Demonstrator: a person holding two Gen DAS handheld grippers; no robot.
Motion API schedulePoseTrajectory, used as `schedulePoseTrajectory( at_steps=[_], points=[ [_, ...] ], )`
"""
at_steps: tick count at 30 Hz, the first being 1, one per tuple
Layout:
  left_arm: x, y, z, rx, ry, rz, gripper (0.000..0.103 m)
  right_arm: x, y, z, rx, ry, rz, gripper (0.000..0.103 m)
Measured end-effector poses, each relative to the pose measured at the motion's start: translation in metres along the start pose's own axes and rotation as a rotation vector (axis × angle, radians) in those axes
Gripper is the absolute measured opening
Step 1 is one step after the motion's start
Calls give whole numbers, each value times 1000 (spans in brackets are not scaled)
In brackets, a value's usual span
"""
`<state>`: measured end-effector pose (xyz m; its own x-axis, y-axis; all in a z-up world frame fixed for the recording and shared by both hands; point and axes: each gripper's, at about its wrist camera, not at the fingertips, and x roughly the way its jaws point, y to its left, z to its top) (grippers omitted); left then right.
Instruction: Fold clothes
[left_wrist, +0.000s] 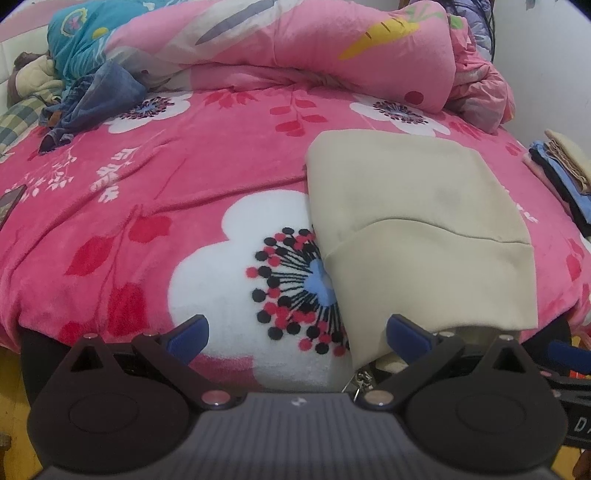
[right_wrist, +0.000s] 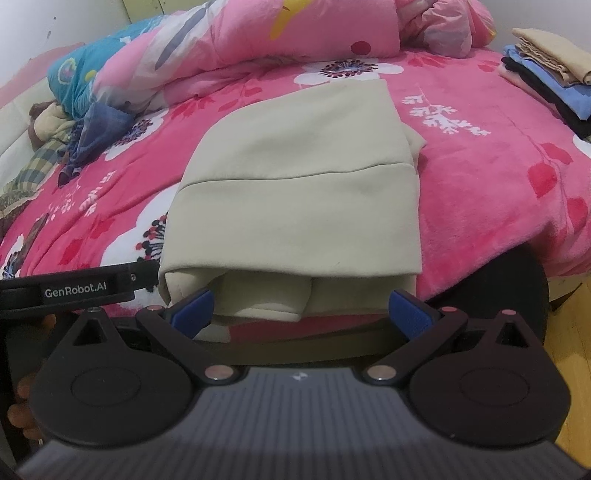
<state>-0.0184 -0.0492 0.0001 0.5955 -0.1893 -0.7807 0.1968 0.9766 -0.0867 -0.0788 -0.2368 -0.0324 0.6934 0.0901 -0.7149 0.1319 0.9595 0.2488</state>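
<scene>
Both tongs stand wide apart and hold nothing: the left tongs (left_wrist: 297, 334) hover at the near edge of the bed (left_wrist: 147, 192), the right tongs (right_wrist: 301, 308) just before the open near end of one folded beige garment (right_wrist: 295, 177). The garment lies flat on the pink floral blanket (right_wrist: 480, 166) near the bed's near edge, its long axis running from that edge toward the far side. One stack of folded clothes (right_wrist: 546, 77) sits at the right edge; one blue crumpled garment (left_wrist: 92, 99) lies toward the far left.

Black grippers (right_wrist: 301, 308), blue-padded jaws, "GenRobot.AI" marking
</scene>
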Motion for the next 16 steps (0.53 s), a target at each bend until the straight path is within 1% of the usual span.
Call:
schedulePoseTrajectory(
  at_steps=[16],
  points=[
    [3, -2, 0, 4, 8, 5, 103, 3, 0, -2, 7, 10, -5, 102]
  ],
)
